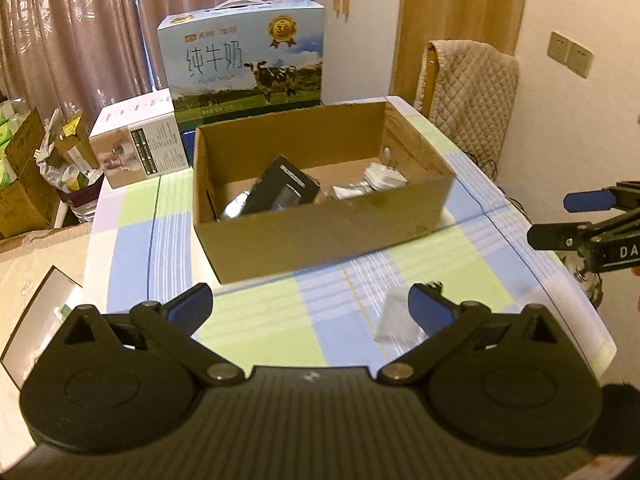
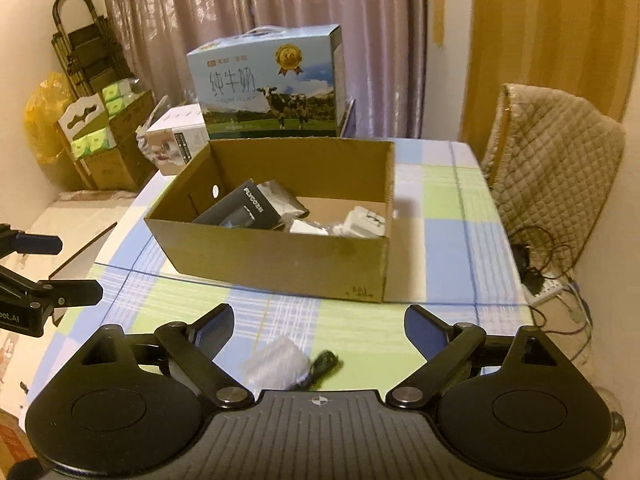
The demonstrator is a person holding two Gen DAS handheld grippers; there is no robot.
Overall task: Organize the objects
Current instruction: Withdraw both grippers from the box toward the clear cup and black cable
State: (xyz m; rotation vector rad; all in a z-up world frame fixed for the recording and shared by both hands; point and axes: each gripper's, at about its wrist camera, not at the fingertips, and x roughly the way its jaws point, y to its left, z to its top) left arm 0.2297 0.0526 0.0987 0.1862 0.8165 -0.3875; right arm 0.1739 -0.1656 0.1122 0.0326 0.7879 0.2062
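An open cardboard box (image 1: 320, 236) (image 2: 280, 264) stands on the checked tablecloth (image 1: 248, 312). Inside it lie a black FLYCO box (image 2: 244, 212), a white adapter (image 2: 366, 220) and silvery bags. On the cloth in front of the box lies a small clear plastic bag (image 2: 276, 362) with a black item (image 2: 326, 362) beside it. In the left wrist view the plastic bag (image 1: 394, 316) sits next to the right finger. My left gripper (image 1: 310, 306) (image 2: 72, 268) is open and holds nothing. My right gripper (image 2: 320, 320) (image 1: 554, 219) is open above the bag, also holding nothing.
A blue milk carton case (image 1: 244, 68) and a white appliance box (image 1: 140, 148) stand behind the cardboard box. A chair with a quilted cover (image 2: 556, 152) is at the table's right. Cartons with tissue packs (image 2: 96, 132) stand at the left. A power strip with cables (image 2: 548, 284) lies on the floor.
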